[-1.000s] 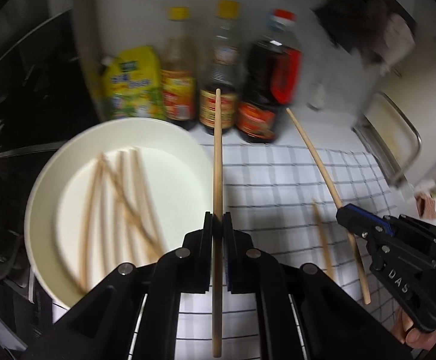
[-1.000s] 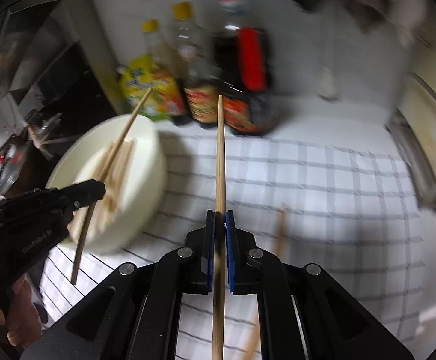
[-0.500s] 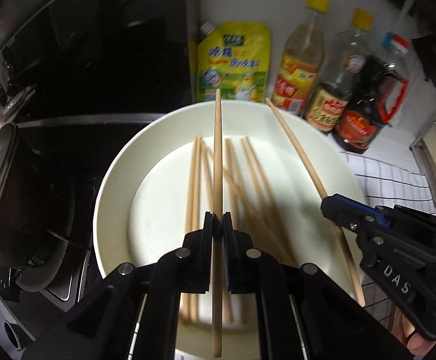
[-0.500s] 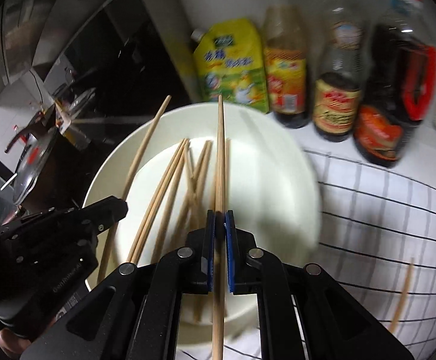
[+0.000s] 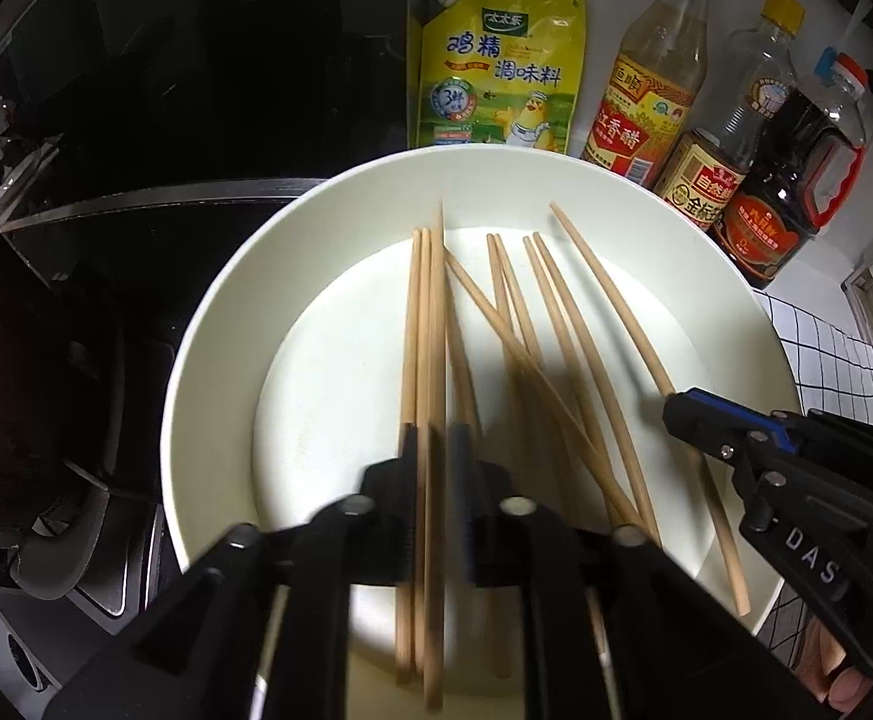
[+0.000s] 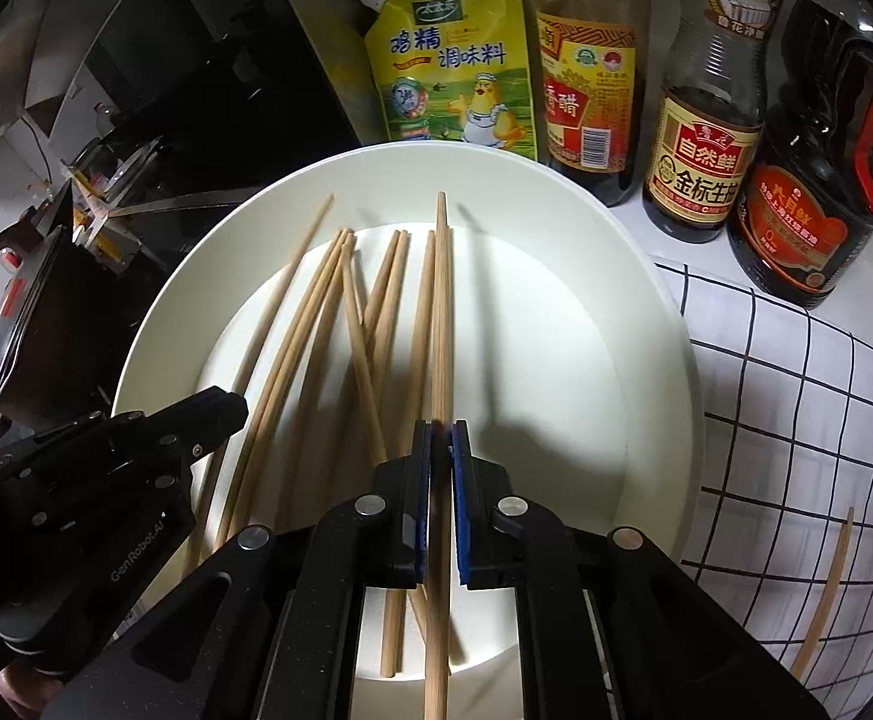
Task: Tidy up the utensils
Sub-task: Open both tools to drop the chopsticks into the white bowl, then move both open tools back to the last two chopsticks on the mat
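Observation:
A wide white bowl (image 5: 208,360) holds several wooden chopsticks (image 5: 532,312). My left gripper (image 5: 434,438) hangs over the bowl's near side. Its jaws are opening, and a chopstick (image 5: 436,300) lies loose between the parted pads, pointing away. In the right wrist view, my right gripper (image 6: 440,432) is over the same bowl (image 6: 646,276). Its jaws are starting to open, but the pads still touch a chopstick (image 6: 442,300). Each gripper shows in the other's view: the right gripper (image 5: 676,411) at the bowl's right, the left gripper (image 6: 229,405) at its left.
A yellow seasoning pouch (image 5: 496,72) and three sauce bottles (image 5: 646,72) stand right behind the bowl. A dark stove (image 5: 136,120) with a pot is on the left. On the right, a checked cloth (image 6: 796,420) carries one loose chopstick (image 6: 829,582).
Both grippers have carried their chopsticks left from above the checked cloth and lowered them over the bowl. The left gripper's jaws have parted around its chopstick.

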Tool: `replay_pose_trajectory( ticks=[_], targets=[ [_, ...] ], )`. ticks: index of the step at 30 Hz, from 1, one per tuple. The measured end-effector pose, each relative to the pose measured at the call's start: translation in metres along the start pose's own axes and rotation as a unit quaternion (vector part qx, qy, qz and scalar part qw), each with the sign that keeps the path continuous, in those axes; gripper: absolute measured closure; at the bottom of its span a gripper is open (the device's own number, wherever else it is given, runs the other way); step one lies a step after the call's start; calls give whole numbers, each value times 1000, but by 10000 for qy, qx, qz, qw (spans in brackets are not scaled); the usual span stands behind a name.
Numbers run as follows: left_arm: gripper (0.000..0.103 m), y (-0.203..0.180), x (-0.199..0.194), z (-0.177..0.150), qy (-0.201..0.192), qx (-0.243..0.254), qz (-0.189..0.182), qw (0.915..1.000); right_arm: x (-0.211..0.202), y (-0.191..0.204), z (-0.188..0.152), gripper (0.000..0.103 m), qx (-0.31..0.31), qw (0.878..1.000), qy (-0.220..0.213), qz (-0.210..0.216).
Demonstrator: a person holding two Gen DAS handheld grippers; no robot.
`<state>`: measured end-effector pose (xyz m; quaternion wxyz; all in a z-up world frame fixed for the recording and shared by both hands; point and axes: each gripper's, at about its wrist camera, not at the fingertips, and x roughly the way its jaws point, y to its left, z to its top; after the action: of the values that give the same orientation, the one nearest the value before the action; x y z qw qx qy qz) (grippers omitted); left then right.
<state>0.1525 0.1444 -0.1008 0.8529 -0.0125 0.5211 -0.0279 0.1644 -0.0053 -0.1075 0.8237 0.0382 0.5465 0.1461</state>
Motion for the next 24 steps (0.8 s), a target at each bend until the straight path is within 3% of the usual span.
replay_pose_trajectory(
  ticks=[6, 11, 24],
  targets=[
    [83, 4, -9, 2, -86, -93, 55, 9999, -16, 3, -3, 91, -78, 9998, -191, -77],
    [75, 6, -19, 2, -164, -116, 30, 9998, -26, 6, -8, 91, -142, 9995, -260, -112],
    [74, -1, -59, -9, -472, -4, -33, 9989, -63, 10, -30, 90, -74, 9984, -530, -166]
  ],
)
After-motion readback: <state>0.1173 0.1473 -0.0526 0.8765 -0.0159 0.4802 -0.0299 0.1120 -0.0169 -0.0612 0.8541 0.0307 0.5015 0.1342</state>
